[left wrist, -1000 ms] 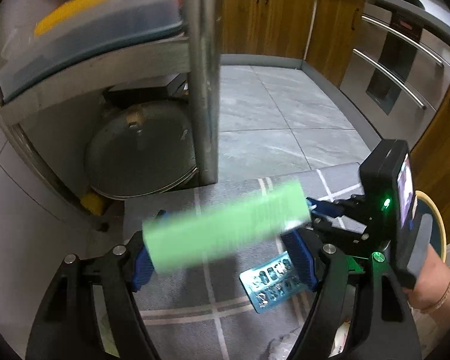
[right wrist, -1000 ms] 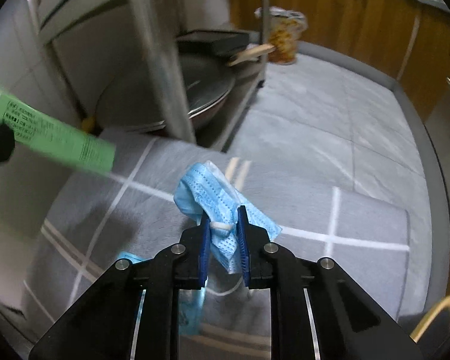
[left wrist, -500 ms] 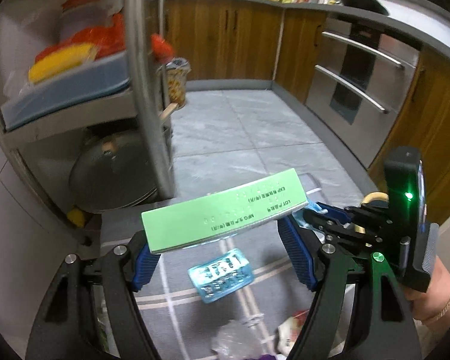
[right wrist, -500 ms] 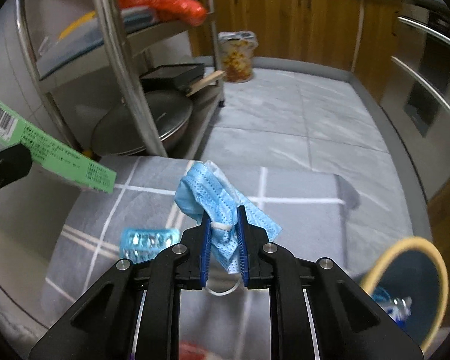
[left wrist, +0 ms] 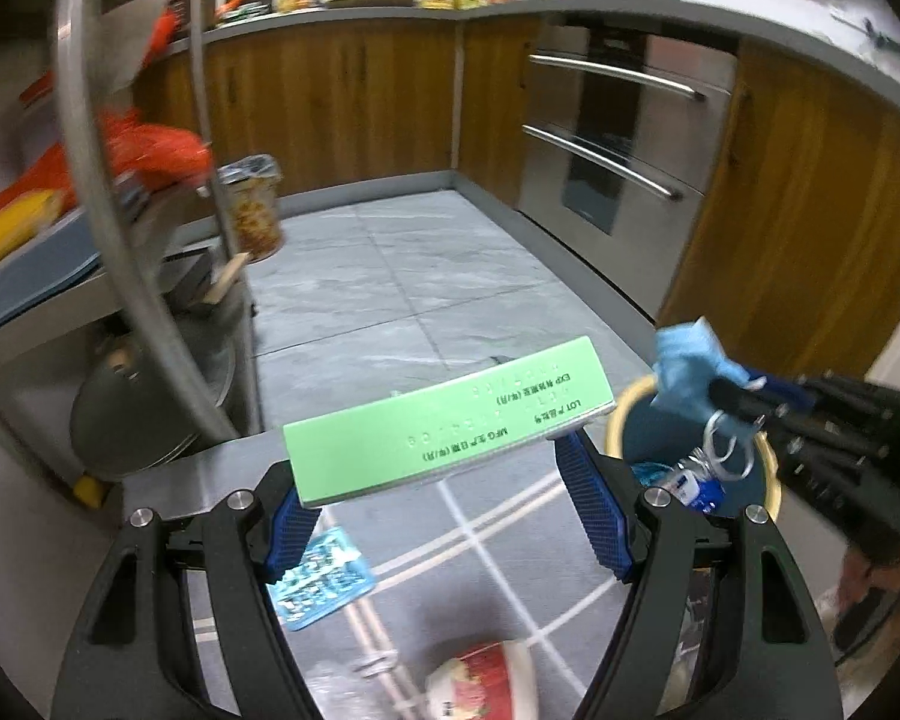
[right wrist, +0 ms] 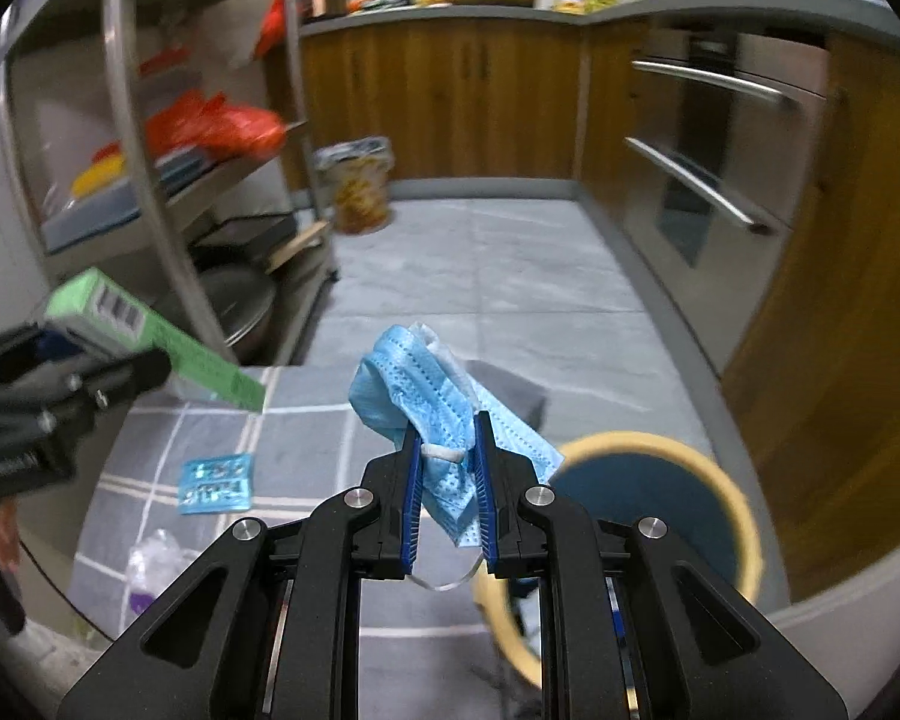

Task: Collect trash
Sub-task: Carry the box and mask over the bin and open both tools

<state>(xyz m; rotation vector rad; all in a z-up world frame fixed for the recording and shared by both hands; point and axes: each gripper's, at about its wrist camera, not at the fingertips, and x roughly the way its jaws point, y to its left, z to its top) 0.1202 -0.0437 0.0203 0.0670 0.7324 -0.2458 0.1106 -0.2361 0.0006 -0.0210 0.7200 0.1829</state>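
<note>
My left gripper (left wrist: 444,495) is shut on a long green box (left wrist: 447,423), held crosswise above the grey checked mat (left wrist: 498,546). My right gripper (right wrist: 447,468) is shut on a crumpled blue face mask (right wrist: 432,396), held above the near rim of the blue bin with a yellow rim (right wrist: 744,510). In the left wrist view the mask (left wrist: 687,369) hangs over the bin (left wrist: 621,414), which holds a plastic bottle (left wrist: 693,480). The green box also shows at the left of the right wrist view (right wrist: 150,336).
On the mat lie a blue blister pack (left wrist: 324,573), a red and white cup (left wrist: 486,681) and a clear wrapper (right wrist: 150,558). A steel shelf rack (left wrist: 120,240) with pans stands left. An instant noodle cup (left wrist: 252,210) sits on the tiled floor. Wooden cabinets and an oven (left wrist: 618,138) lie behind.
Both grippers have risen and swung right with their loads. The bin has come into full view under the mask. The rack has slid to the left.
</note>
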